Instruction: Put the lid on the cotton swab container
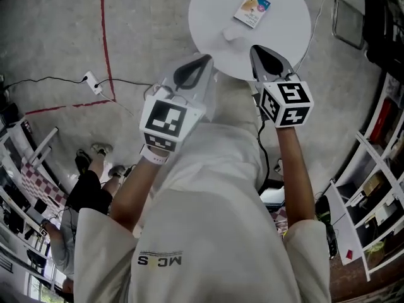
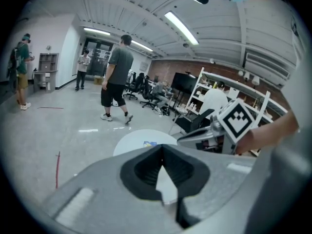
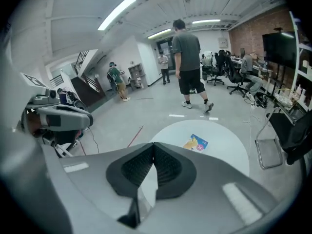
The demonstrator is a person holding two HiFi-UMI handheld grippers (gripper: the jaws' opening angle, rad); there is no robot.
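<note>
The cotton swab container (image 1: pixel 252 9), with a blue and yellow label, lies on the far part of a round white table (image 1: pixel 284 36). A small white piece, probably the lid (image 1: pixel 231 34), rests just in front of it. My left gripper (image 1: pixel 207 58) hovers at the table's near edge, shut, with nothing in it. My right gripper (image 1: pixel 254 48) is also shut and empty, held over the near edge beside the lid. The right gripper view shows the container (image 3: pixel 196 143) beyond the closed jaws of the right gripper (image 3: pixel 154 145). The left gripper (image 2: pixel 162 147) faces the table (image 2: pixel 136 140) too.
A metal chair (image 1: pixel 350 14) stands to the right of the table, with white shelving (image 1: pixel 379 169) further right. A red tape line (image 1: pixel 106 43) and a power strip with its cable (image 1: pixel 91 81) lie on the floor at left. A person (image 3: pixel 187 65) walks beyond the table, others stand further off.
</note>
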